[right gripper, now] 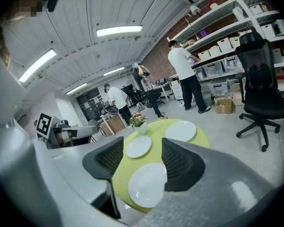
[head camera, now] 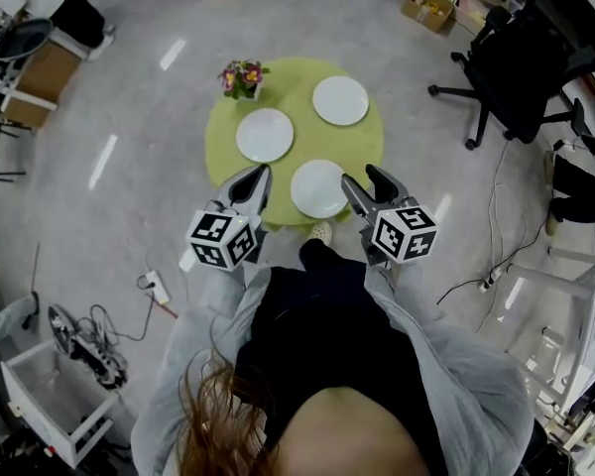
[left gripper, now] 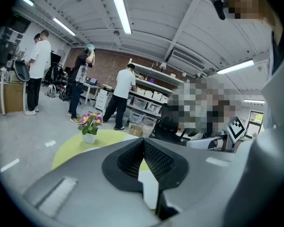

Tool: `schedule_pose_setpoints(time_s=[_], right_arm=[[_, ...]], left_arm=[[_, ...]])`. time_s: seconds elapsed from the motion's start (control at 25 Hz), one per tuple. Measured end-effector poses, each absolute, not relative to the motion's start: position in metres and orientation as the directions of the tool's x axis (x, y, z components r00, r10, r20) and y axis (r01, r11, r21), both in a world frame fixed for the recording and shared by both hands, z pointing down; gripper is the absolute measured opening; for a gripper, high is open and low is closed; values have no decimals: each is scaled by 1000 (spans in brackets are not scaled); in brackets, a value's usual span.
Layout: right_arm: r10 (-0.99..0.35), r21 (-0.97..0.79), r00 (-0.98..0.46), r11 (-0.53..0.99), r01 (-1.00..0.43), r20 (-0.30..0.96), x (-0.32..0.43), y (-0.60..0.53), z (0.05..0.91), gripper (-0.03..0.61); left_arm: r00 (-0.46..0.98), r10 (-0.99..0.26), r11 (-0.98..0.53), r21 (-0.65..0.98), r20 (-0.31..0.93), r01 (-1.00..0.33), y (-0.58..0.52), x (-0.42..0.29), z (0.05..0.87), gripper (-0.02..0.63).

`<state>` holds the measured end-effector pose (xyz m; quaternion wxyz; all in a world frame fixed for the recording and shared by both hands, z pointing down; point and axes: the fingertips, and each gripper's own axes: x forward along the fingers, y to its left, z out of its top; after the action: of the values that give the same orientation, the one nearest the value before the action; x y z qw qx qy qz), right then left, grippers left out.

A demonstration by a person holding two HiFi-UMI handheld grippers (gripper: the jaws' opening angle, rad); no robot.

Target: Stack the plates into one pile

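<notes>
Two claws hang at the table's near edge, neither holding anything. The left gripper (head camera: 261,177) has its jaws pressed together; the right gripper (head camera: 360,177) has its jaws parted and empty. Between them, at 6 o'clock on the round table (head camera: 362,152), lies the nearest plate (head camera: 318,187). A second plate (head camera: 265,135) sits at 9 o'clock and a third plate (head camera: 340,100) at 1 o'clock, all apart, with a flower pot (head camera: 243,79) at 11. By my judgement no stacking is done yet and every plate awaits lifting.
</notes>
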<state>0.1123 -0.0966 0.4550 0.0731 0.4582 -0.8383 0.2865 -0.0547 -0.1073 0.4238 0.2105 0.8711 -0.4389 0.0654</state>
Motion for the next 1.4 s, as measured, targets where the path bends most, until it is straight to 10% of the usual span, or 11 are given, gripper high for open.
schedule_pose_setpoints(time_s=[1.4], right_arm=[[-557, -718, -659, 152, -679, 506, 124, -106, 562, 244]], left_arm=[[586, -690, -456, 374, 424, -808, -117, -73, 504, 12]])
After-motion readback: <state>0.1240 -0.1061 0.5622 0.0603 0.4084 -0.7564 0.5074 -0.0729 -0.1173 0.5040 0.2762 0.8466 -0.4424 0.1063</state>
